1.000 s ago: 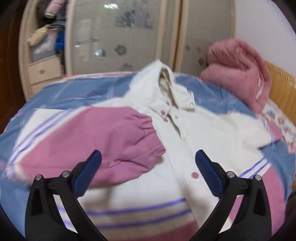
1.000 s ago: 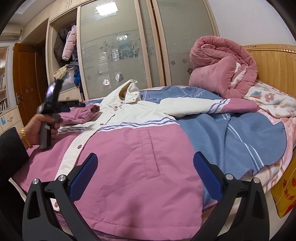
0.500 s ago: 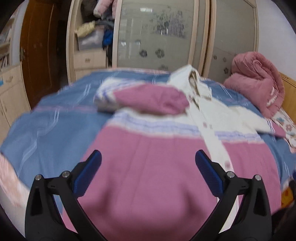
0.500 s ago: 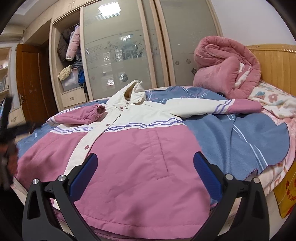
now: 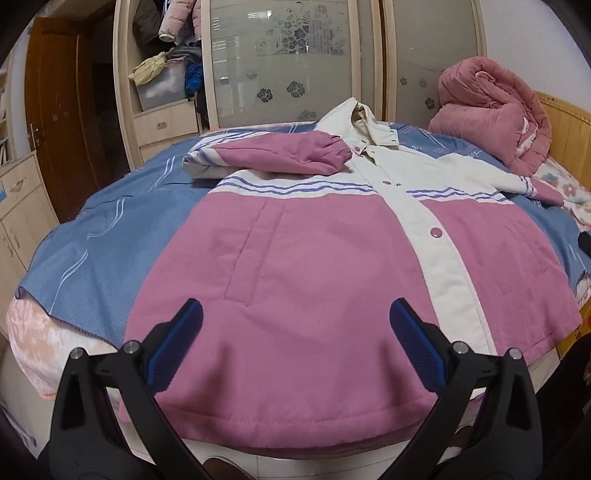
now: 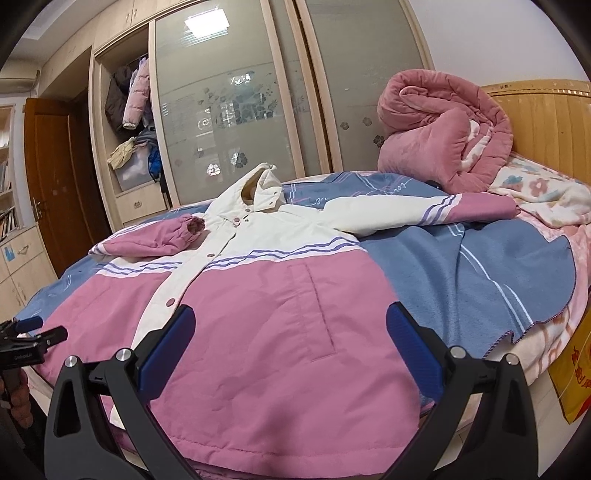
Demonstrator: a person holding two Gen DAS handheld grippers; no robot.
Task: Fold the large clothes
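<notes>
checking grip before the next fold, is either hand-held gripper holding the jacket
Nothing is held: the left hand-held gripper and right hand-held gripper are both open above the jacket.

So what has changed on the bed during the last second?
The left hand-held gripper drew back from the folded sleeve to the jacket hem, open and empty. The right hand-held gripper stayed open near the hem; the other sleeve remains spread out.

The room is evenly lit by a ceiling lamp, seen mirrored as glare in the wardrobe door (image 6: 207, 23). Both views are sharp; strong fisheye bending and dark vignetting are seen at the edges.
</notes>
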